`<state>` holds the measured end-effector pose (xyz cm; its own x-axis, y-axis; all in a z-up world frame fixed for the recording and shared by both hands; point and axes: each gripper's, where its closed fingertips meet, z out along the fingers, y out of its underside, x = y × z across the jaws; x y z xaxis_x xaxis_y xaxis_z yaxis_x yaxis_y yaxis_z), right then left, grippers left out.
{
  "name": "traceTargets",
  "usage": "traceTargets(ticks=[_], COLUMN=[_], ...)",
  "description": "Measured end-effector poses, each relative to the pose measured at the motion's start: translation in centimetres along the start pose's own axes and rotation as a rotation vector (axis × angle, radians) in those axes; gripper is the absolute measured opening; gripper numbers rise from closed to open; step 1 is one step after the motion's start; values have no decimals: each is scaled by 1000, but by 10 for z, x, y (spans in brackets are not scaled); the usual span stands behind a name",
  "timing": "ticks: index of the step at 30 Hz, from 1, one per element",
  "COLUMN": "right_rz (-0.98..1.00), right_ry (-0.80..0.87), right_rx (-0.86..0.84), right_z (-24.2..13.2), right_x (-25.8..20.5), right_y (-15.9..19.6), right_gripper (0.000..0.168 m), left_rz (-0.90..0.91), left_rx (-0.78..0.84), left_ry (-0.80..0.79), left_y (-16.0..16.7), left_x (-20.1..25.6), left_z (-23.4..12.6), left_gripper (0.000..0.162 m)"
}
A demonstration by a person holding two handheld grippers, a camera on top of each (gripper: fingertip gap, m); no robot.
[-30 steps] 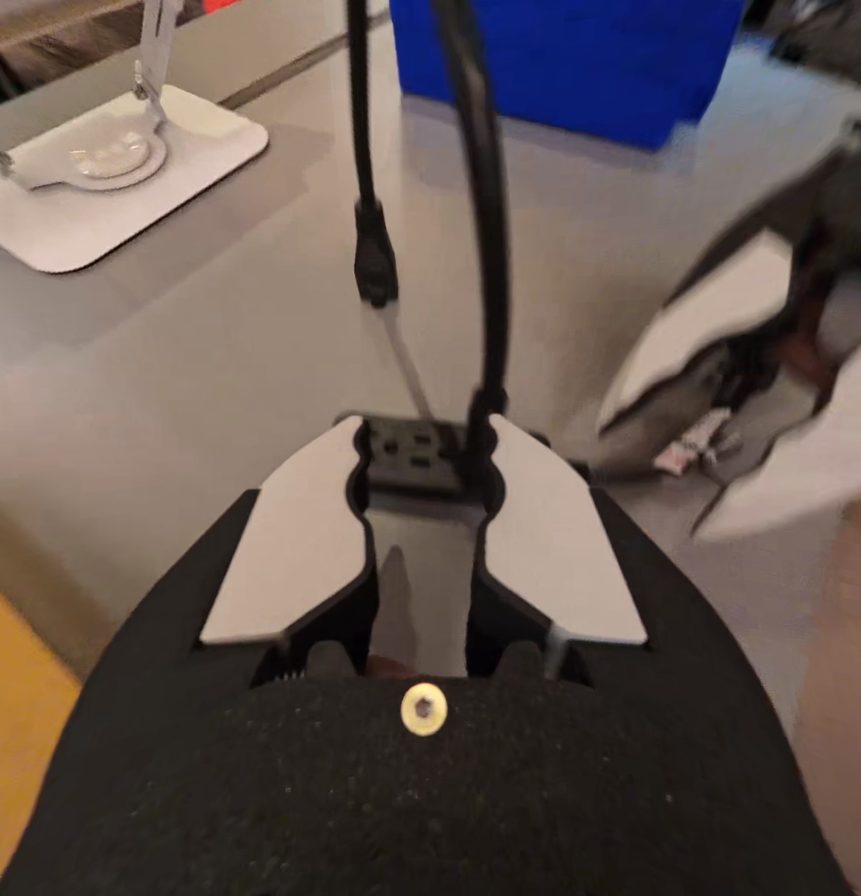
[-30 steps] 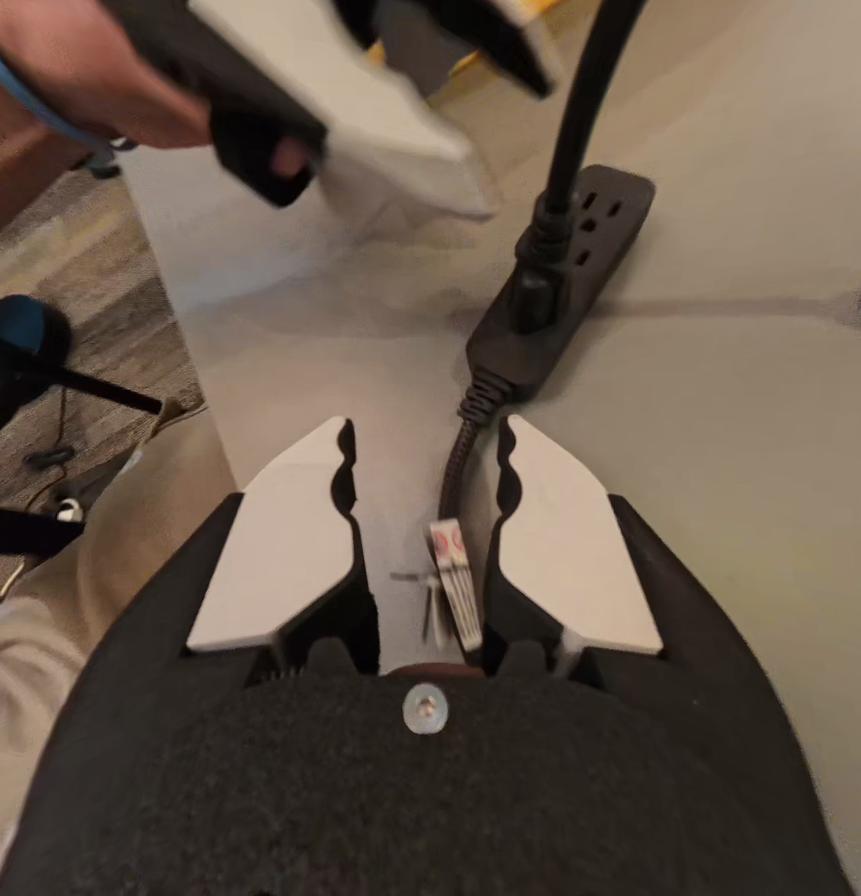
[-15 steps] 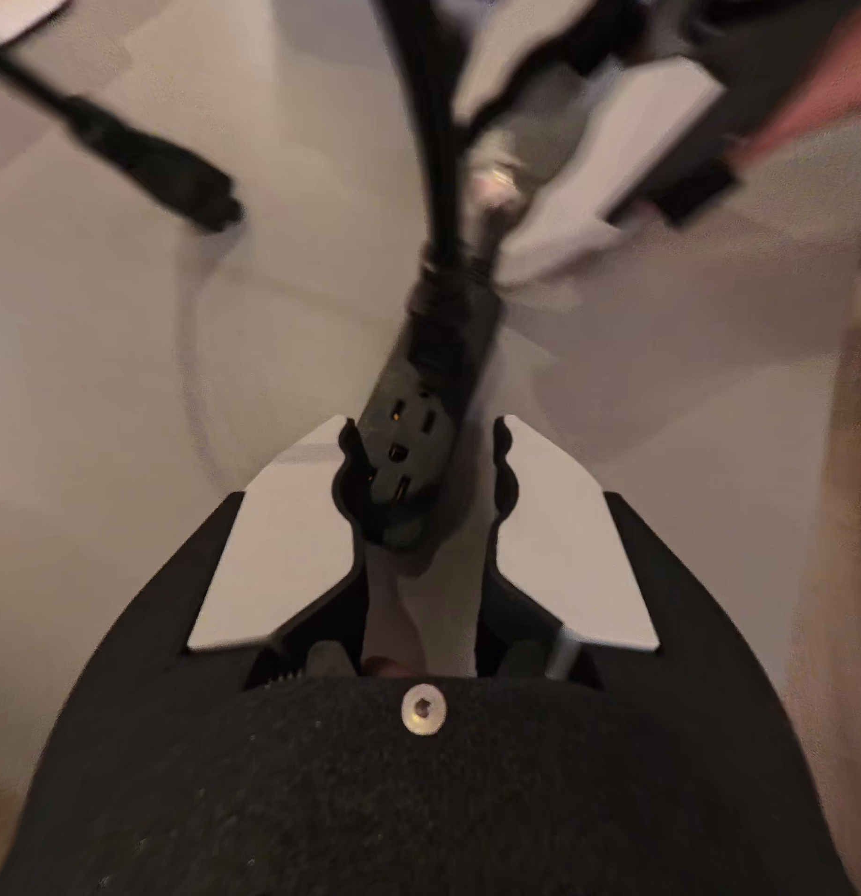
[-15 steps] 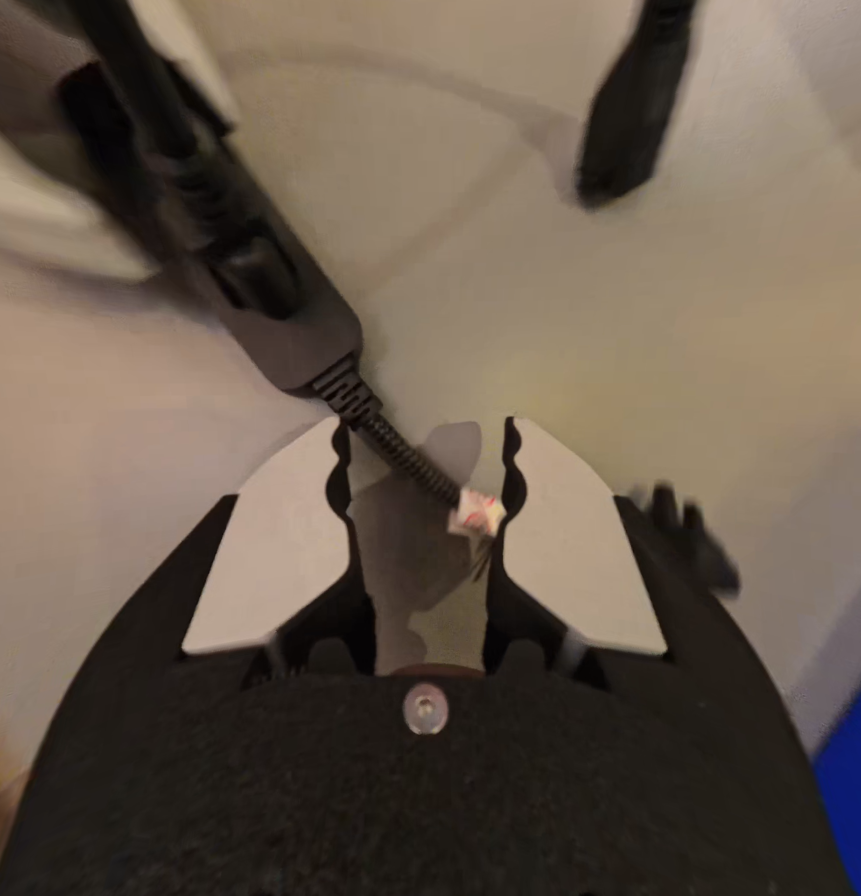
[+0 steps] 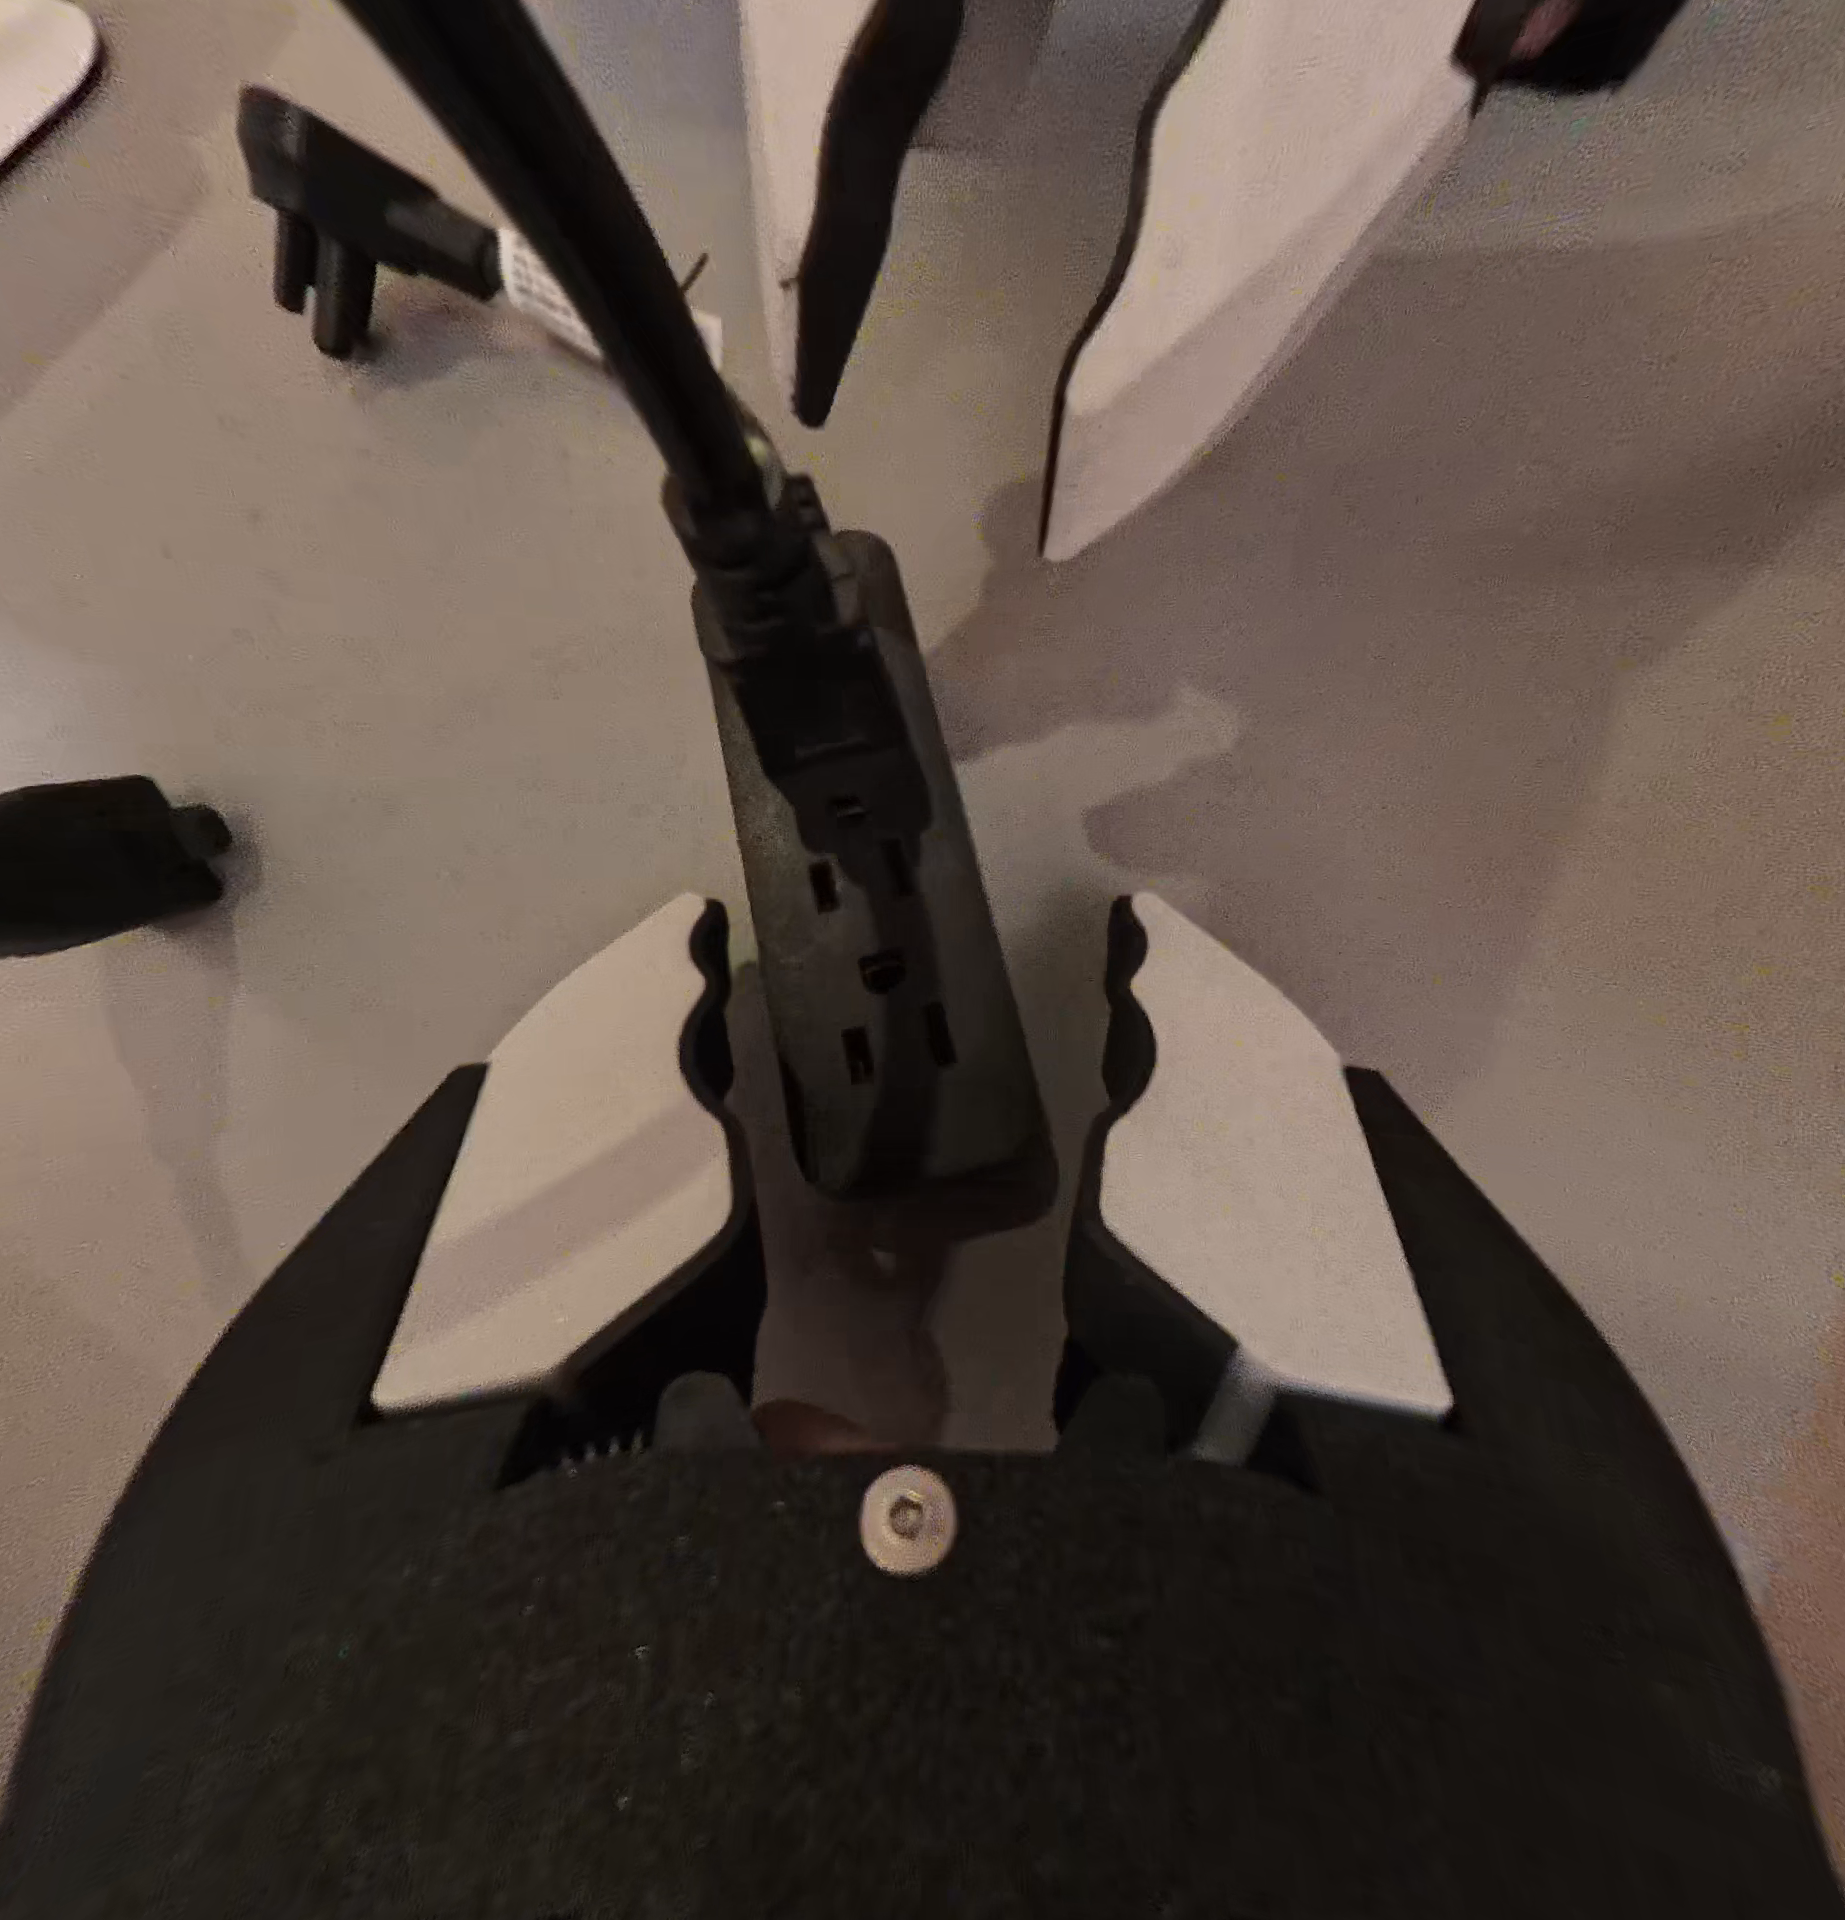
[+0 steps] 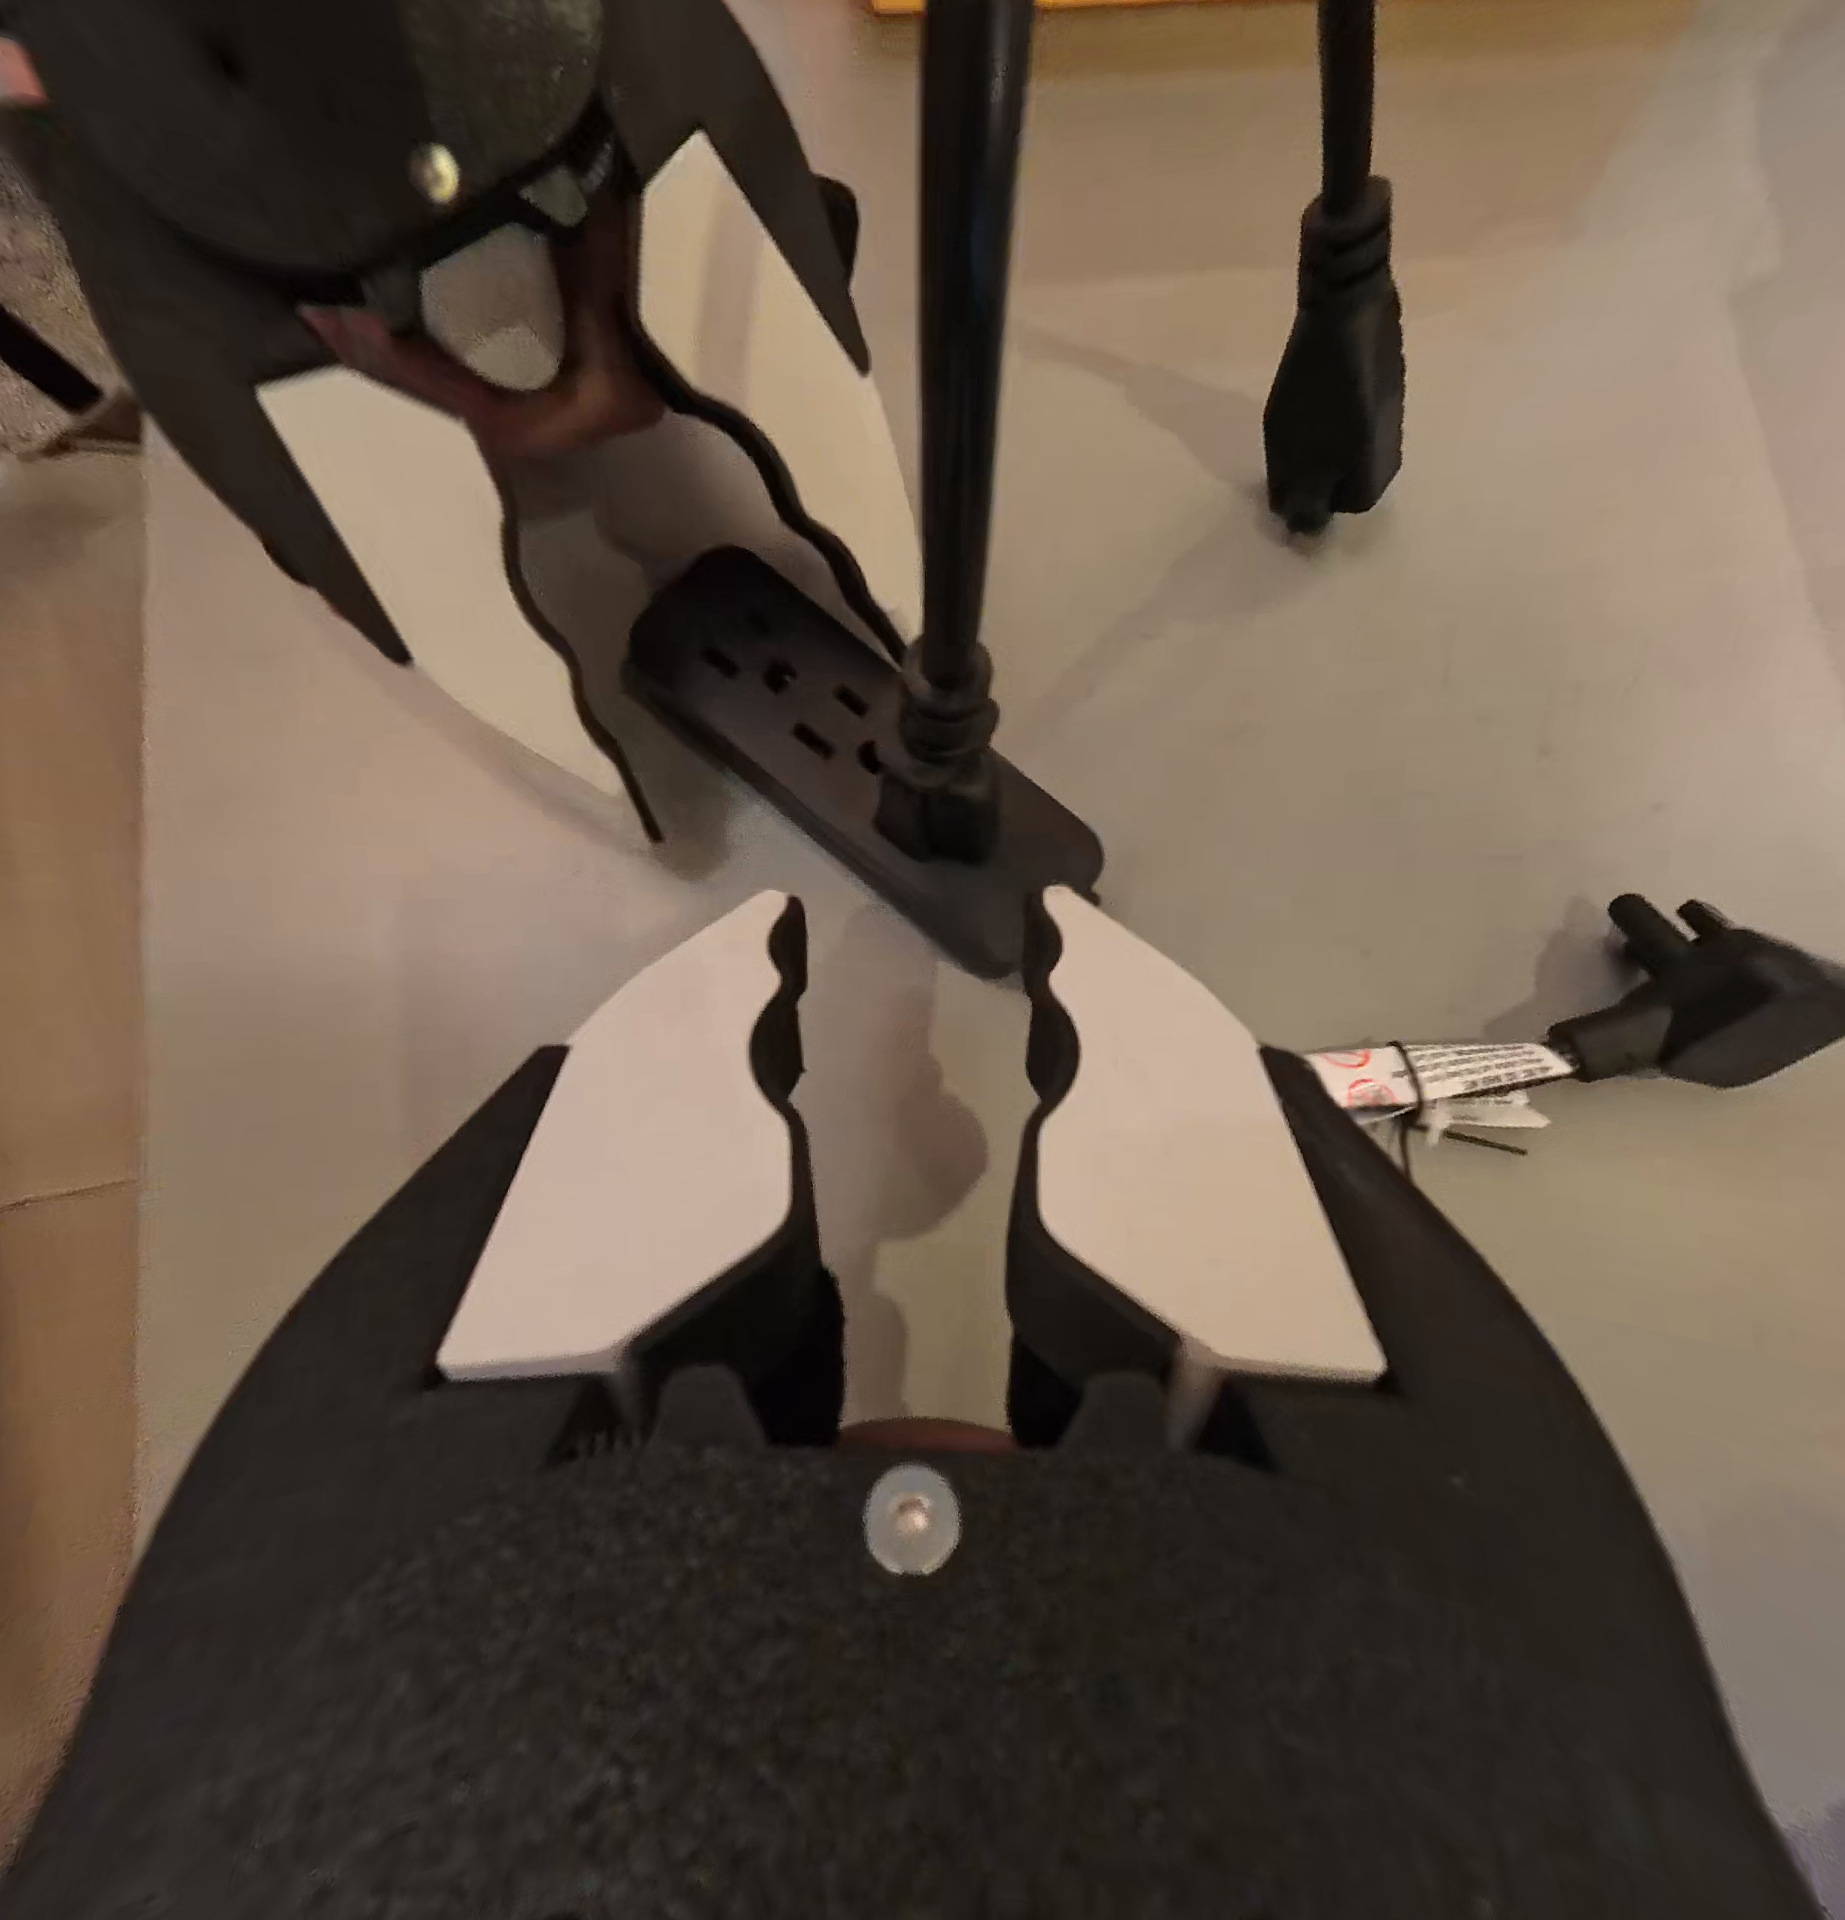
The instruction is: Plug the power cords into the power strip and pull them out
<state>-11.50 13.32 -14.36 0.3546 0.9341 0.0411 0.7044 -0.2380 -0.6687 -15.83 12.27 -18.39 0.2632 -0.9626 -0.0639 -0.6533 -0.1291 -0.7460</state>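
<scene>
Slab-shaped black power strip (image 5: 876, 997), wavy-edged white fingers (image 5: 1250, 1143)

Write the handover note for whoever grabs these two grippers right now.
Left gripper: open, jaws straddling the free end of the power strip, not clamped.
Right gripper: open, empty, at the strip's other end.
Power cord: plugged into the strip.
Second cord's plug: loose on the table.
Strip's own plug: lying unplugged.
Left: close on the strip, pull the cord.
</scene>
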Motion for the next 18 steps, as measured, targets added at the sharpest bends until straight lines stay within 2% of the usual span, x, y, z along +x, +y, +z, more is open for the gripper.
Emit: traceTargets(ticks=[1,4,7,8,18], right_rz=[-10,-45,-100,-118,-251], right_ry=[-8,-58,-89,-97,-132], right_rx=[-23,-69,-101,-106,26], right_z=[3,11,19,20,25], right_x=[4,7,6,5,7], right_y=[0,-4,-6,-5,-19], right_gripper=[40,39,40,39,38], left_rz=[9,-8,-103,-116,-1], left_rx=[-24,-11,-2,-2,12], left_ry=[-31,-83,-59,-29,63], left_y=[3,-6,-12,-12,-9], left_x=[-2,-11,-16,-14,-21], left_z=[5,9,13,14,15], left_gripper=[67,56,51,43,44])
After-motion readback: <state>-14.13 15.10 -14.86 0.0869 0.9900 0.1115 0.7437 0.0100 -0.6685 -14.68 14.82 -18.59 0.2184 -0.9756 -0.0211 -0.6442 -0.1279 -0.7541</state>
